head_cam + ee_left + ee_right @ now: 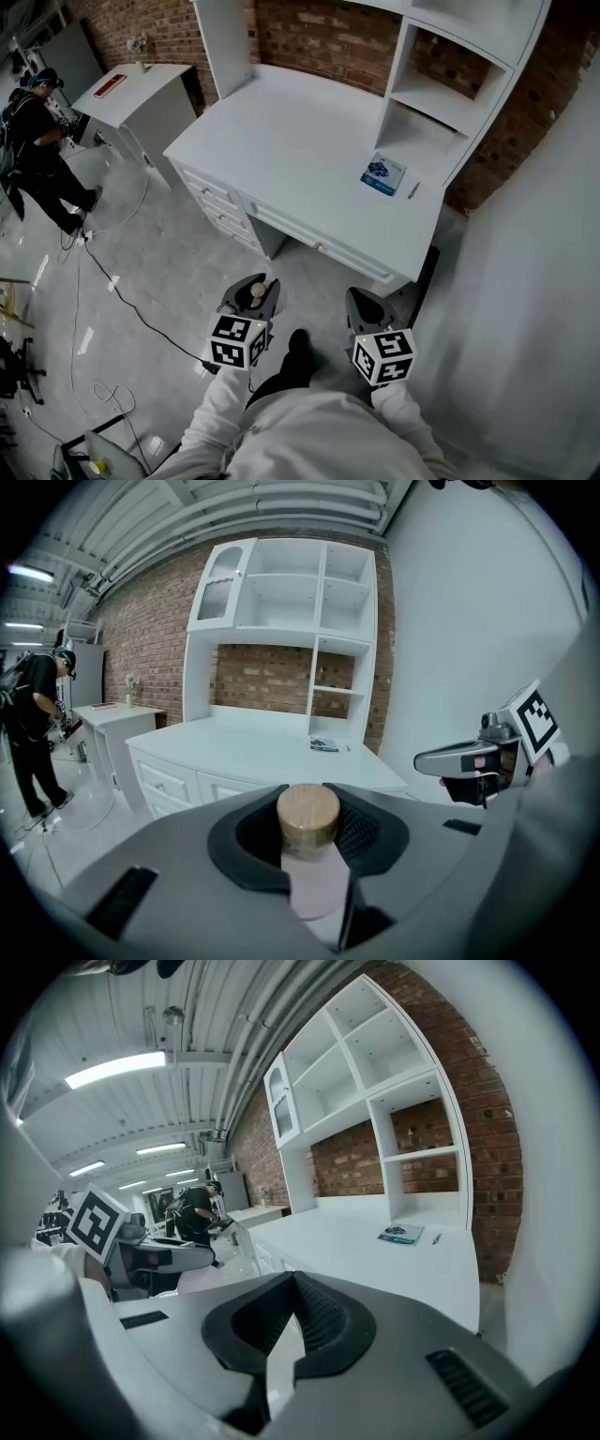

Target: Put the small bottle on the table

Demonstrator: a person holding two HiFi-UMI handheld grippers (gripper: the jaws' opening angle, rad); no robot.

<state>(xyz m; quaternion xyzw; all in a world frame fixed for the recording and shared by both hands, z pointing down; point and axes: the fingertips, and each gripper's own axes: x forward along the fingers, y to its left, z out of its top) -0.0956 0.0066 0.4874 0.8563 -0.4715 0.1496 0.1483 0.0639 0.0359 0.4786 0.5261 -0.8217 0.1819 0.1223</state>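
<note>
One white desk [300,141] lies ahead of me, well apart from both tongs, so I judge this to be the carry step. The next move calls for bringing the left gripper [253,296] forward over the bare desktop and lowering it before letting go. The small bottle [309,855] stands upright between that gripper's jaws, clamped below its wooden cap [307,810], while the right gripper [366,305] is closed on nothing.

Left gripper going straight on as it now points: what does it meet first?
Shut on the small bottle, the left gripper points at the white desk; it would probably reach its top near the front edge first. Depth is unclear.
</note>
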